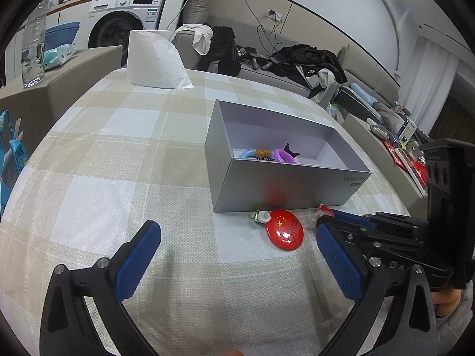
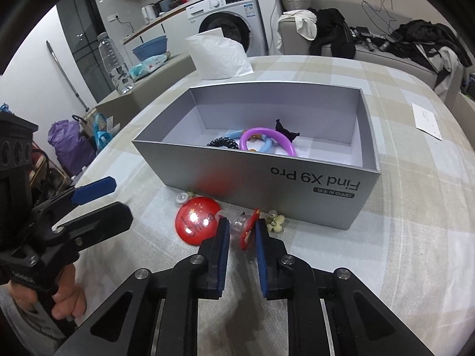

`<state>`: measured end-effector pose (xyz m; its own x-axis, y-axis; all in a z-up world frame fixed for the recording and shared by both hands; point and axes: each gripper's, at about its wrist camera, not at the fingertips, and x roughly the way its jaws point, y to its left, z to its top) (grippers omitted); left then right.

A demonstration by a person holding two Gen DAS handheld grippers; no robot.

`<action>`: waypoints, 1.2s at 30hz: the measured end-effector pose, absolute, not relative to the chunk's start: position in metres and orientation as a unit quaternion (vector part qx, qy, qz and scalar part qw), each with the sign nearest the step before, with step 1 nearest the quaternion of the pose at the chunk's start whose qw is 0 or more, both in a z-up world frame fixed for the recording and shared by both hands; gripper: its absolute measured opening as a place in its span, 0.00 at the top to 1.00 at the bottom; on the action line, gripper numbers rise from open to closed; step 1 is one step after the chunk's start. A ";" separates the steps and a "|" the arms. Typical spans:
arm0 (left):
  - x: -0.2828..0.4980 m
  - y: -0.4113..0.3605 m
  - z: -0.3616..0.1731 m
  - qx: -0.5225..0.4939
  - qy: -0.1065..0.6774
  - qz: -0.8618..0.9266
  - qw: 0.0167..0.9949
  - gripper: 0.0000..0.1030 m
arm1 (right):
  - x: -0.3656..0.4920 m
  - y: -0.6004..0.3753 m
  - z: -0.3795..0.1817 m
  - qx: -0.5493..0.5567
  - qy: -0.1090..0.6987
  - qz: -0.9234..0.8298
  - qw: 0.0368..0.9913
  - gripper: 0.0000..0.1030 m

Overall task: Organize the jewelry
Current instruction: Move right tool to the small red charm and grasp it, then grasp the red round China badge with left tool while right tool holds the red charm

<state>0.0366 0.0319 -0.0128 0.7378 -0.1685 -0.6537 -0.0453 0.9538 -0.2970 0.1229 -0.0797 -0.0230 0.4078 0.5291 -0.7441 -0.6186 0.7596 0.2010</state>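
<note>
Jewelry piece: the small red-and-clear trinket [image 2: 248, 227] sits between your right claw [image 2: 242, 229] pads, on the tabletop [image 2: 400, 237] just in front of the grey box [image 2: 297, 184].
Right claw: your blue pads are drawn close on either side of the trinket; whether they press on it you cannot tell from here.
Left claw: your left claw [image 1: 237, 247] is spread wide, nothing between its pads, hovering over the checked cloth near the red badge [image 1: 285, 229].
Look: the trinket has a flat red face and a clear, glossy plastic body.
Neighbours: the round, shiny red badge lies just left of it; a pale flower-shaped charm [image 2: 274, 222] lies just right, touching the box's foot.
Box: matte grey card, open top, holding a purple ring [image 2: 267, 142], a light-blue ring [image 2: 265, 148] and a black coiled hair tie [image 2: 222, 142].
Tabletop: woven cloth in beige and white checks.
</note>
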 end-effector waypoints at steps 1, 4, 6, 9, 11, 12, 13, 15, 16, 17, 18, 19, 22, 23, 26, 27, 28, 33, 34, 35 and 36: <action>0.037 0.032 -0.013 -0.147 0.361 -0.033 0.920 0.01 | 0.120 -0.084 -0.021 -0.045 0.418 0.348 0.838 0.85; 0.037 0.031 -0.012 -0.141 0.361 -0.035 0.921 0.01 | 0.117 -0.099 -0.015 -0.014 0.403 0.365 0.839 0.84; 0.038 0.030 -0.012 -0.136 0.363 -0.035 0.921 0.01 | 0.116 -0.110 -0.013 0.013 0.393 0.369 0.842 0.84; 0.040 0.027 -0.012 -0.127 0.369 -0.039 0.920 0.01 | 0.117 -0.130 -0.015 0.050 0.386 0.367 0.845 0.84; 0.040 0.023 -0.012 -0.117 0.370 -0.042 0.921 0.01 | 0.116 -0.142 -0.015 0.066 0.384 0.363 0.846 0.84; 0.041 0.020 -0.012 -0.109 0.372 -0.042 0.921 0.01 | 0.115 -0.149 -0.012 0.076 0.378 0.365 0.848 0.84; 0.042 0.017 -0.013 -0.099 0.377 -0.040 0.920 0.01 | 0.114 -0.155 -0.011 0.078 0.371 0.359 0.853 0.84; 0.044 0.012 -0.014 -0.082 0.386 -0.037 0.918 0.01 | 0.114 -0.162 -0.011 0.087 0.372 0.356 0.853 0.84; 0.045 0.008 -0.014 -0.070 0.389 -0.035 0.918 0.01 | 0.116 -0.165 -0.011 0.095 0.373 0.354 0.853 0.84; 0.046 0.004 -0.014 -0.059 0.392 -0.035 0.917 0.02 | 0.116 -0.165 -0.010 0.098 0.371 0.353 0.853 0.84; 0.048 -0.001 -0.015 -0.047 0.396 -0.038 0.916 0.03 | 0.117 -0.164 -0.010 0.098 0.372 0.355 0.852 0.84; 0.048 -0.005 -0.015 -0.036 0.397 -0.043 0.916 0.06 | 0.117 -0.163 -0.010 0.097 0.373 0.357 0.851 0.84; 0.049 -0.016 -0.017 -0.005 0.404 -0.061 0.913 0.20 | 0.113 -0.157 -0.008 0.085 0.370 0.365 0.850 0.84; 0.049 -0.018 -0.017 0.000 0.408 -0.068 0.911 0.24 | 0.112 -0.157 -0.009 0.082 0.369 0.366 0.850 0.84; 0.050 -0.021 -0.020 -0.002 0.422 -0.092 0.902 0.41 | 0.111 -0.155 -0.010 0.075 0.370 0.367 0.850 0.84; 0.050 -0.021 -0.021 -0.003 0.424 -0.094 0.901 0.42 | 0.112 -0.155 -0.010 0.075 0.371 0.368 0.849 0.84; 0.051 -0.021 -0.020 -0.002 0.425 -0.093 0.900 0.42 | 0.112 -0.155 -0.010 0.076 0.371 0.368 0.849 0.84; 0.058 -0.020 -0.022 -0.016 0.437 -0.090 0.895 0.43 | 0.111 -0.154 -0.012 0.074 0.373 0.370 0.847 0.84; 0.060 -0.022 -0.023 -0.015 0.442 -0.090 0.892 0.47 | 0.111 -0.153 -0.012 0.072 0.375 0.370 0.847 0.84; 0.062 -0.026 -0.023 -0.011 0.441 -0.088 0.893 0.50 | 0.111 -0.153 -0.013 0.072 0.375 0.370 0.847 0.84; 0.063 -0.029 -0.023 -0.007 0.443 -0.087 0.892 0.52 | 0.111 -0.153 -0.013 0.072 0.375 0.370 0.847 0.84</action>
